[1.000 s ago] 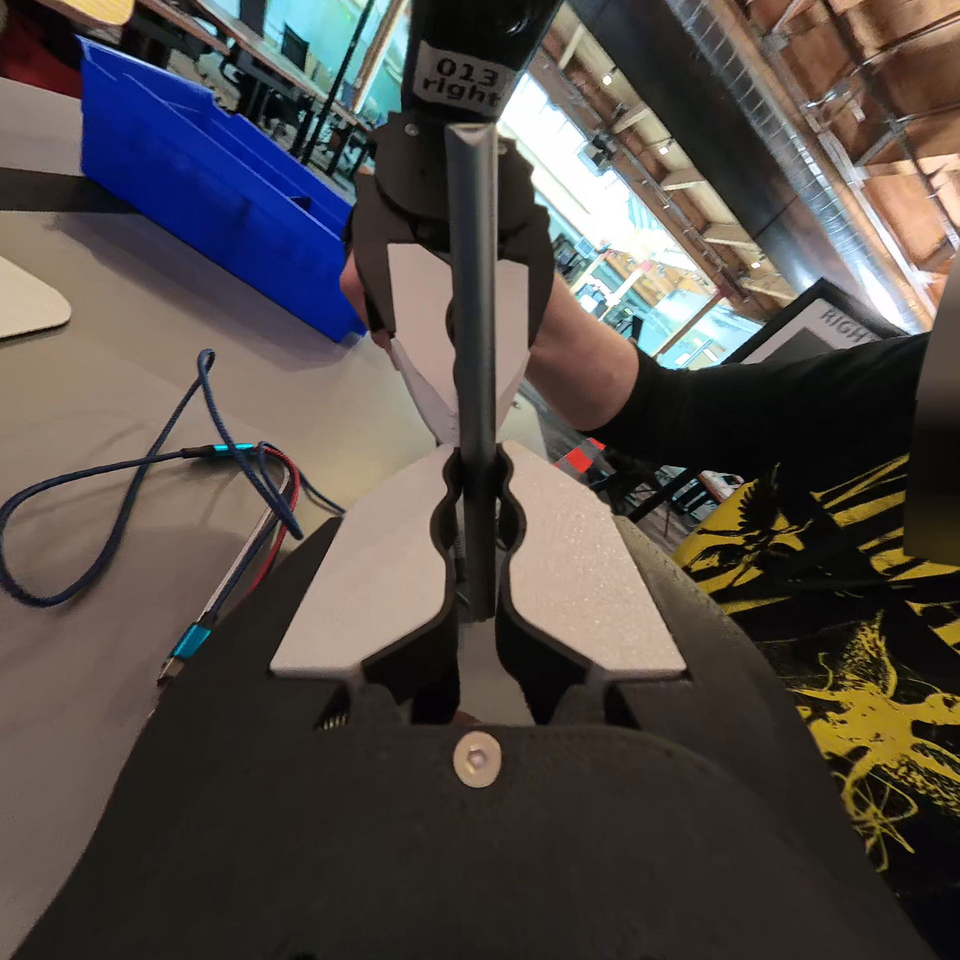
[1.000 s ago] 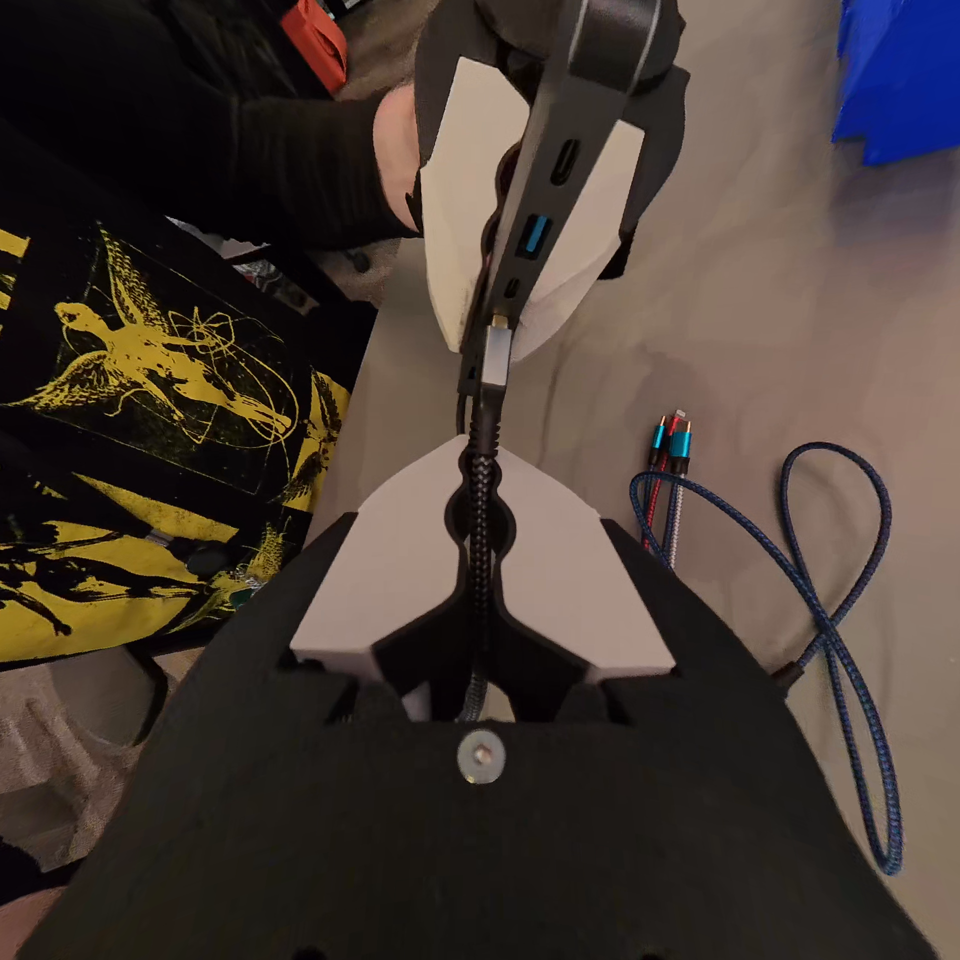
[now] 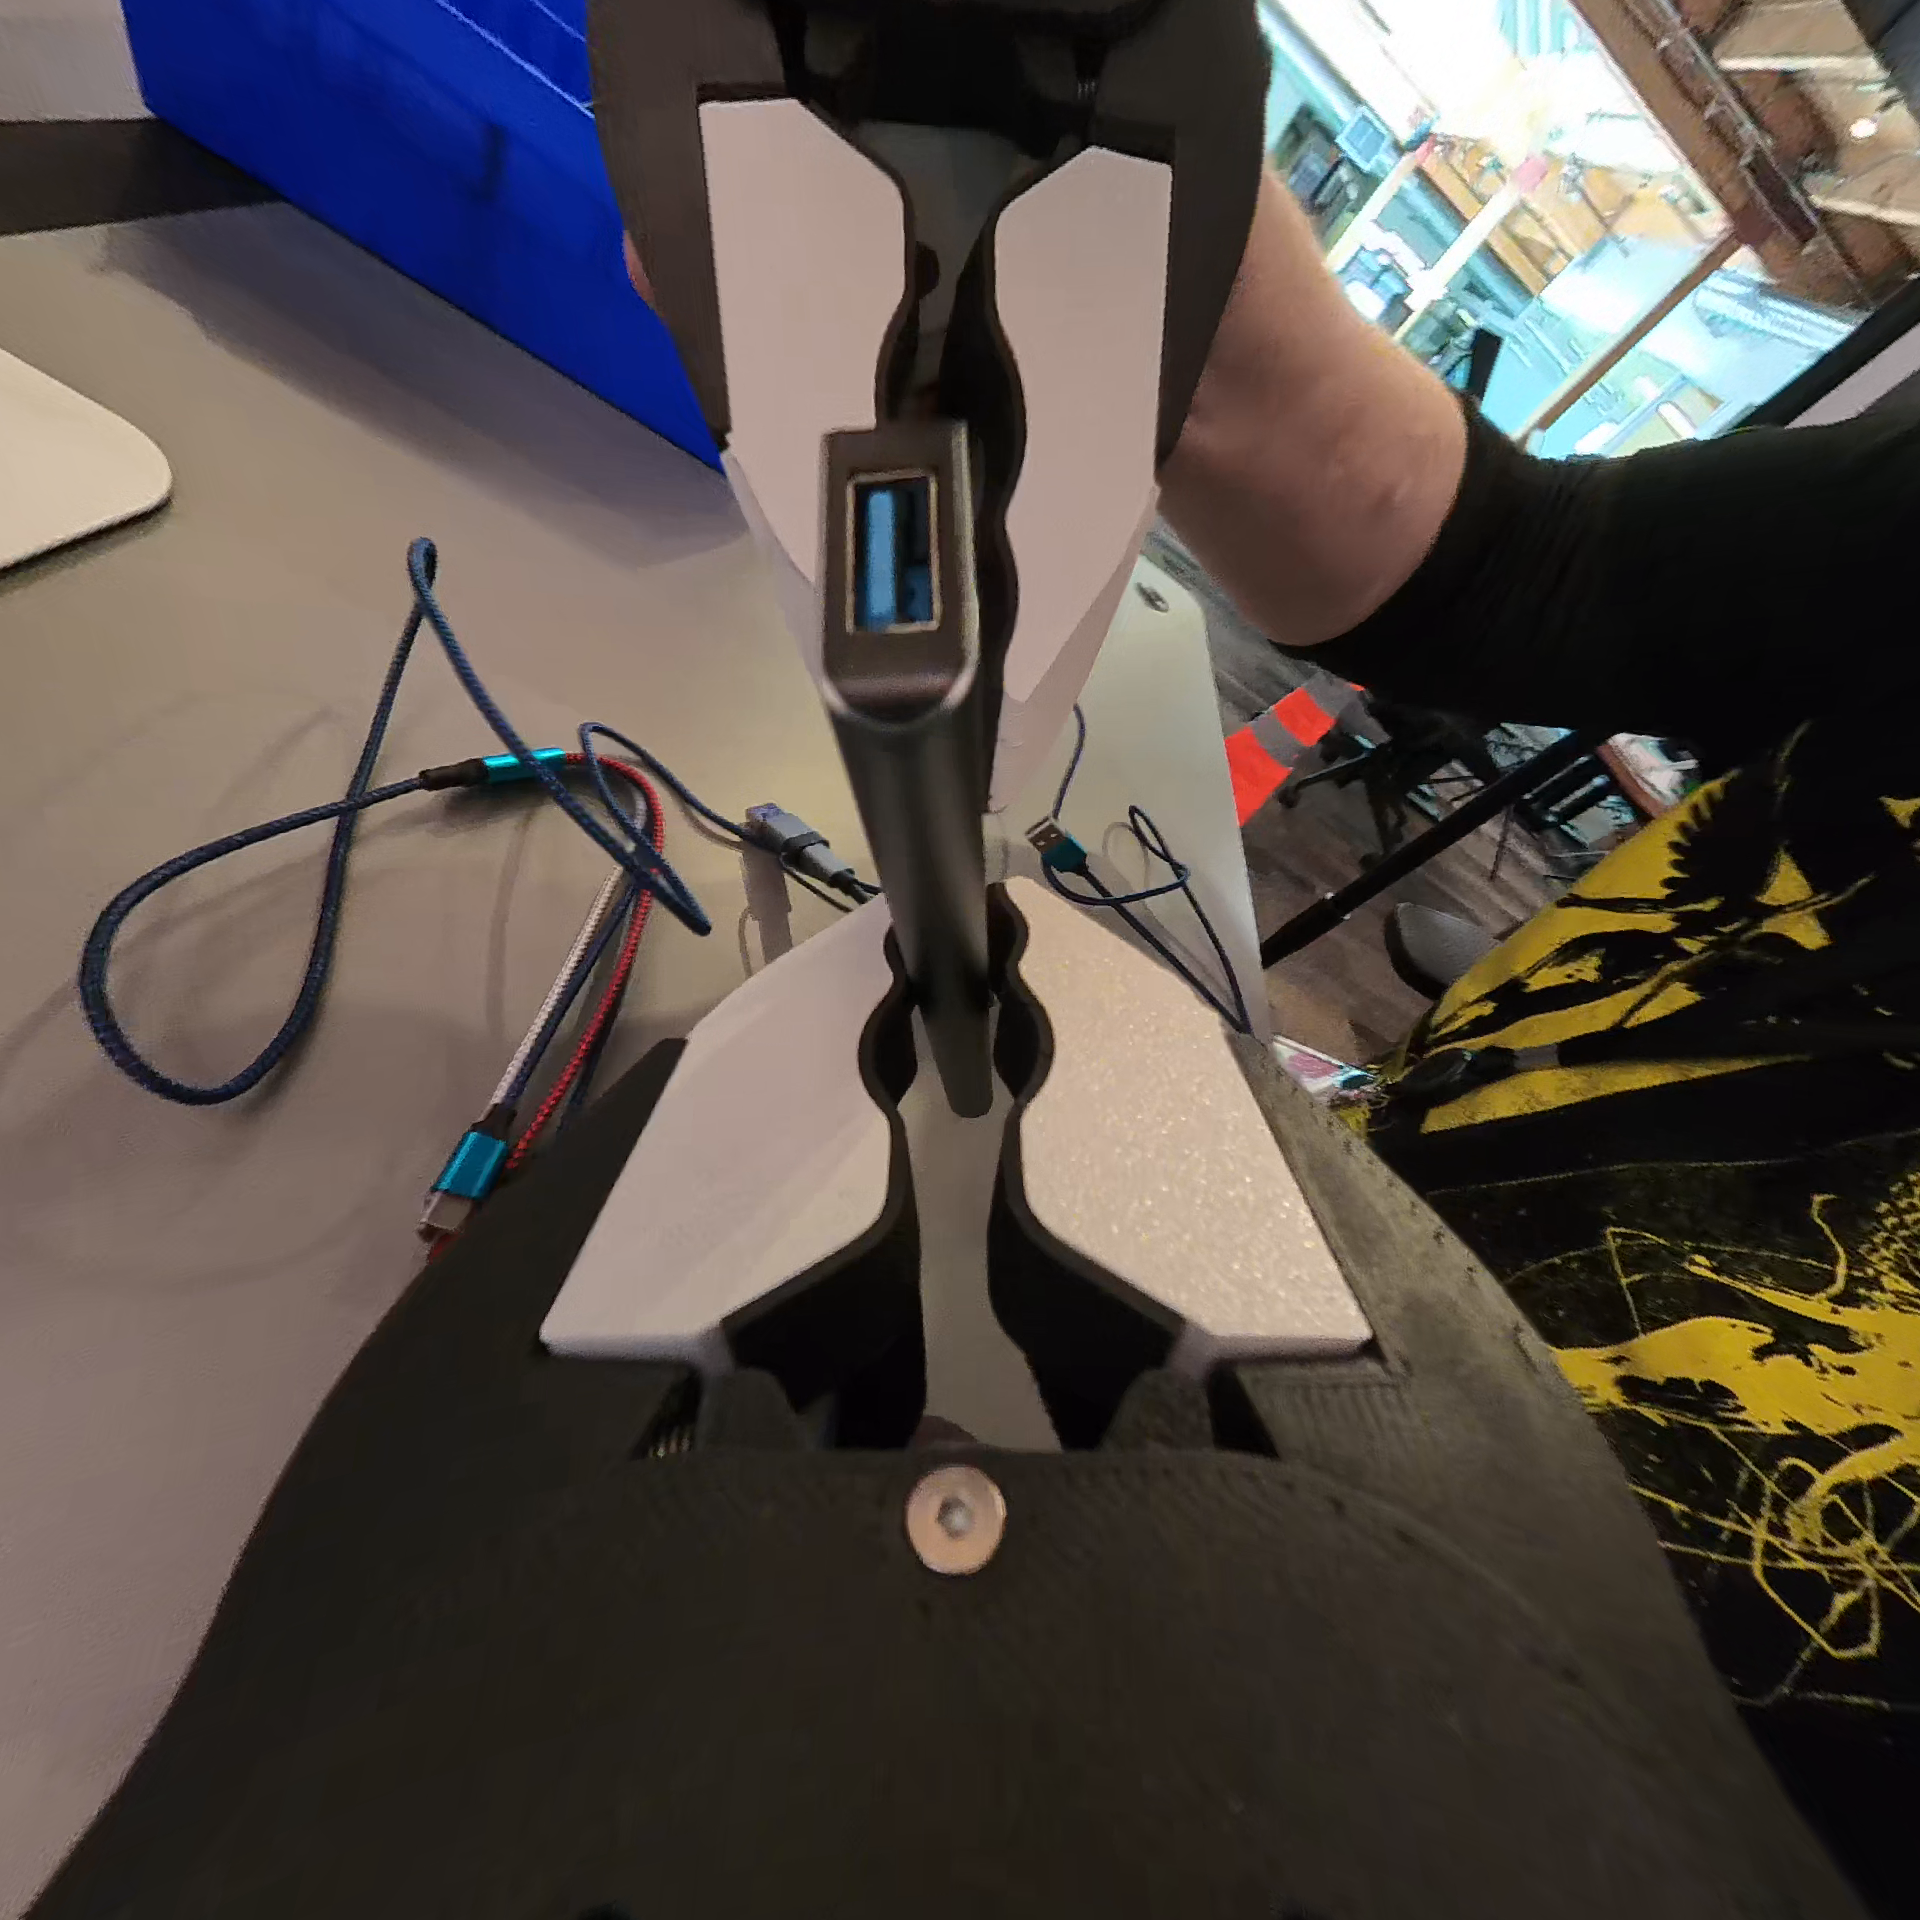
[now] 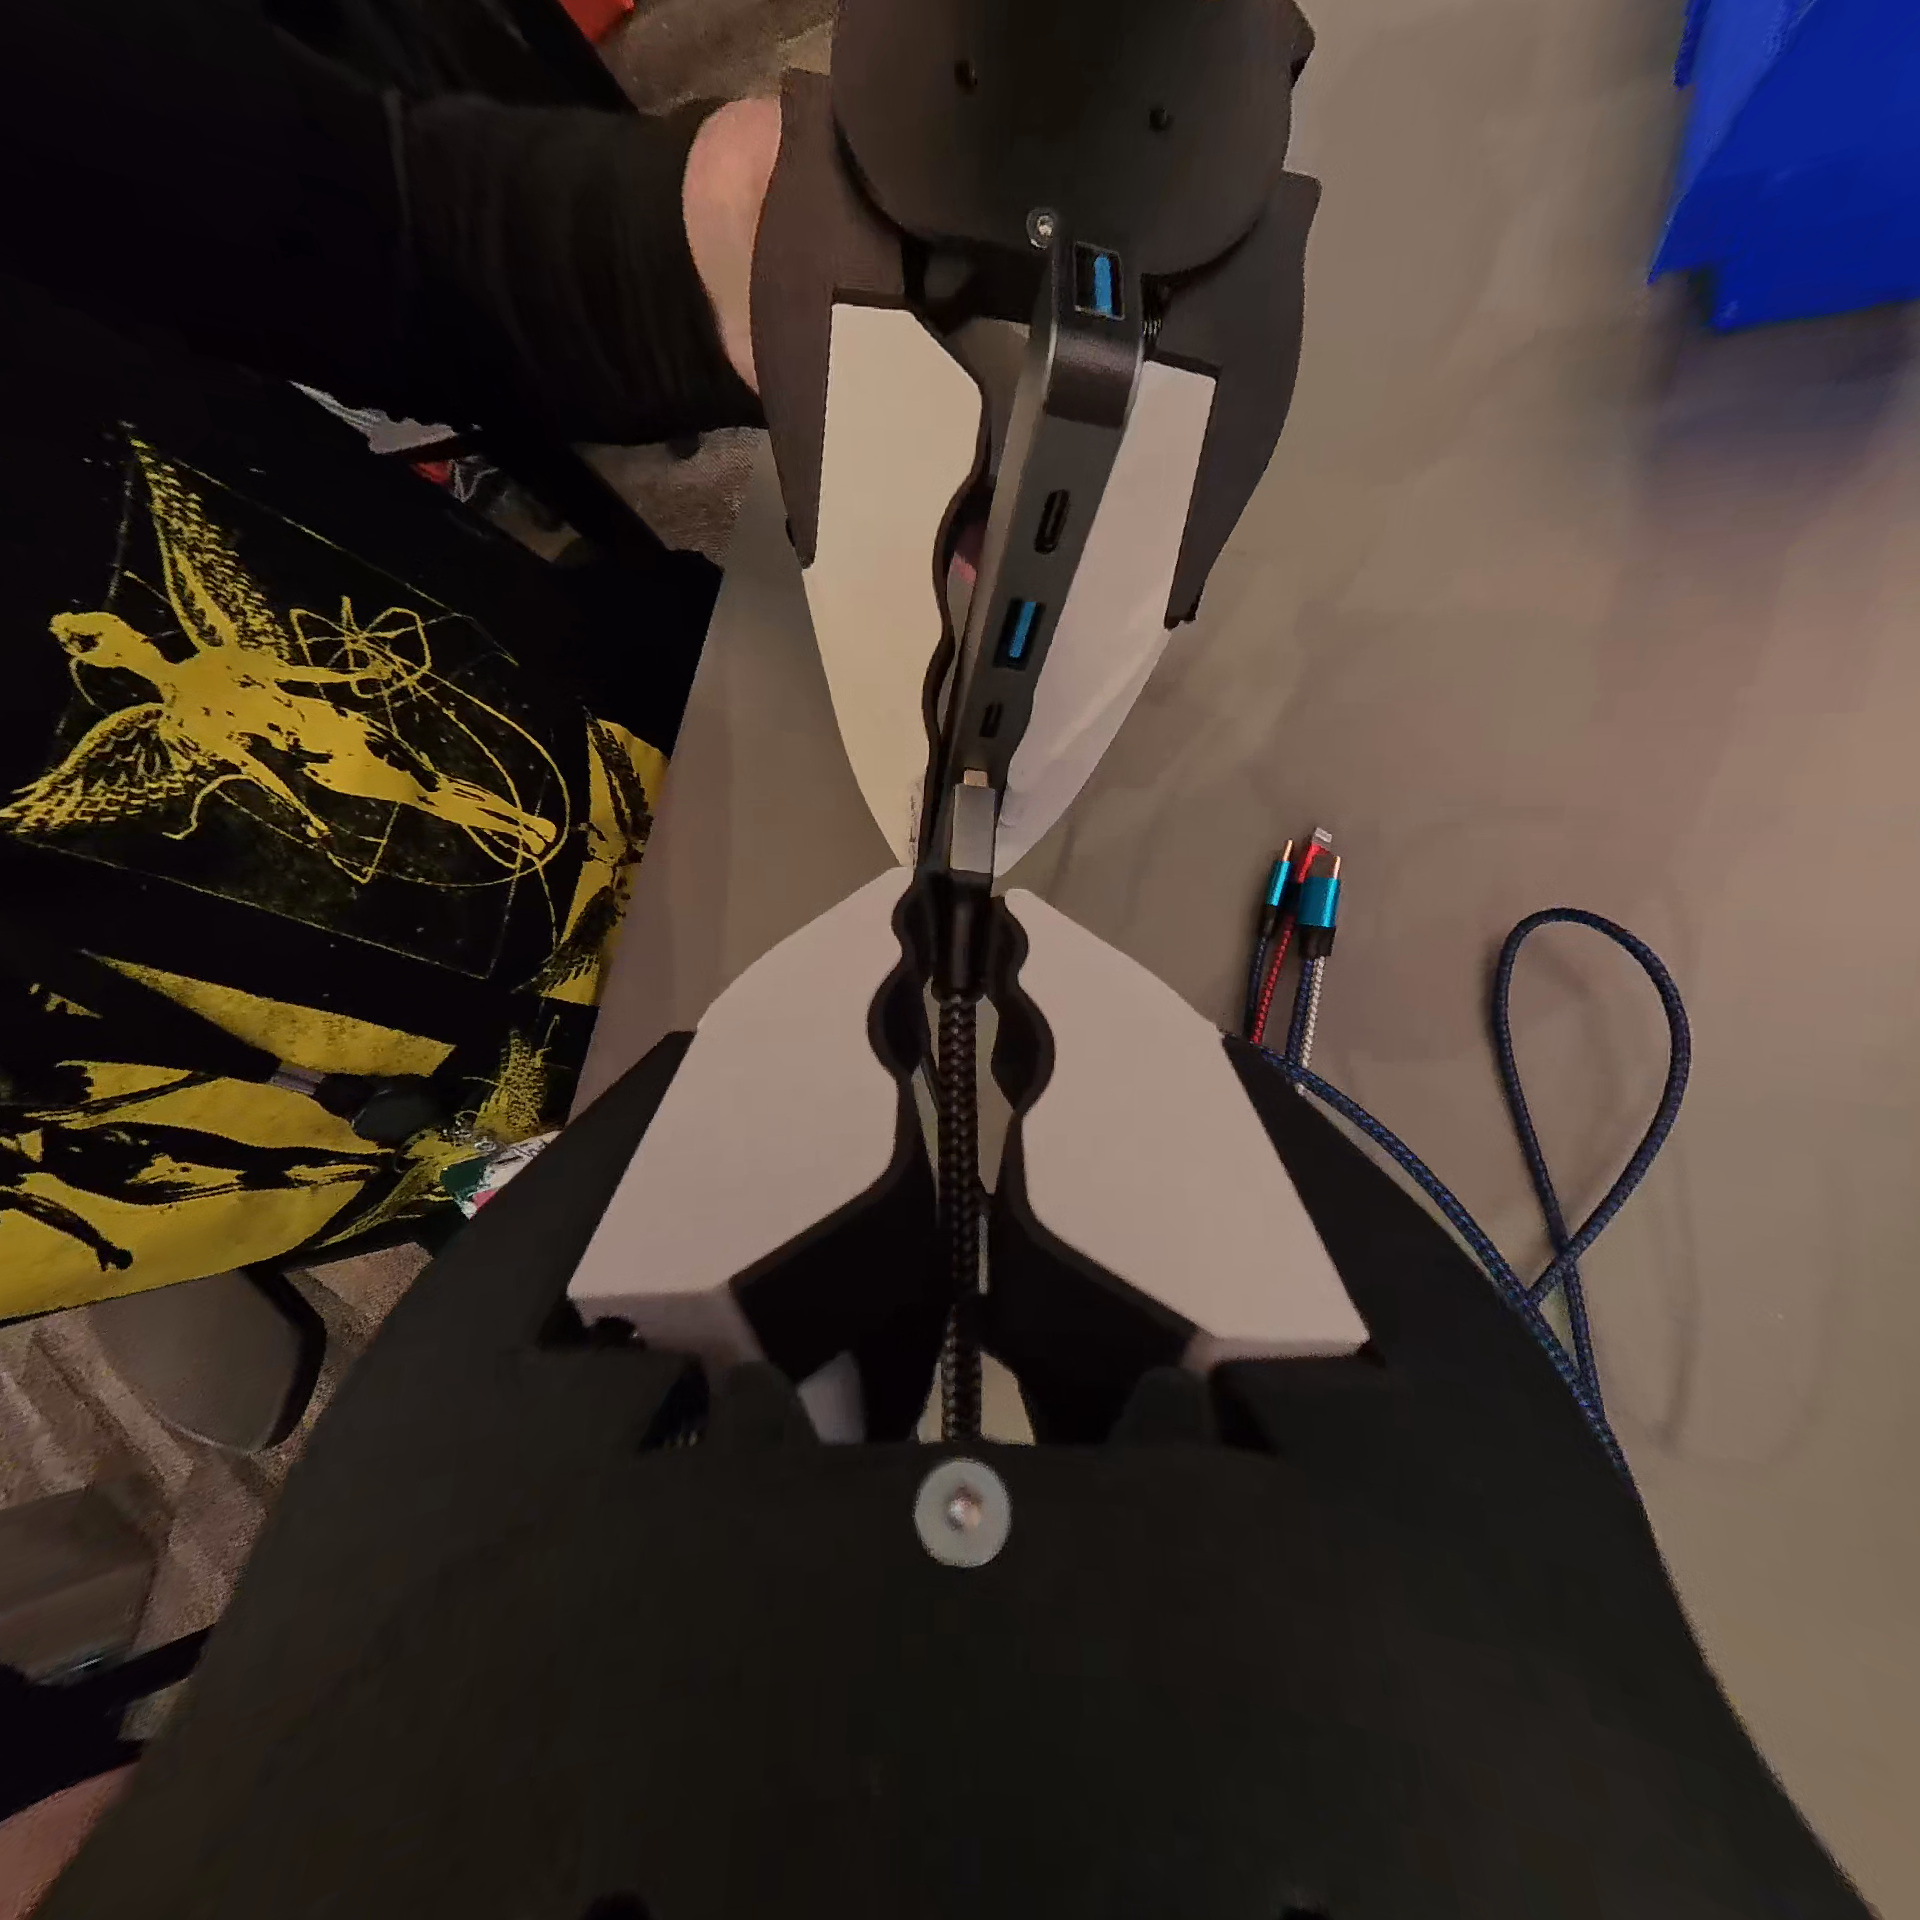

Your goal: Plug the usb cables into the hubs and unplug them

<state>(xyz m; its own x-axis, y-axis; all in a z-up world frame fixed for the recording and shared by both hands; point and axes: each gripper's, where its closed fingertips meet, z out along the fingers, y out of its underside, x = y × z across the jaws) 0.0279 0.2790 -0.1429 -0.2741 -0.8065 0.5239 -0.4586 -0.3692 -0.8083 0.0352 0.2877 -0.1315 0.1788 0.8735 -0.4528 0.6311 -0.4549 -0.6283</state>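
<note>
Gripping a slim metallic hub (image 3: 914, 831), ribbed left tool (image 3: 951, 971).

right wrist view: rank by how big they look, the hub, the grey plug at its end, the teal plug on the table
1. hub, by far the largest
2. grey plug
3. teal plug; it lies farther from the camera, so its rank against the grey plug is unsure

Right tool (image 4: 954, 914) grips braided cable's plug (image 4: 971, 831) at hub (image 4: 1023, 582).
</note>
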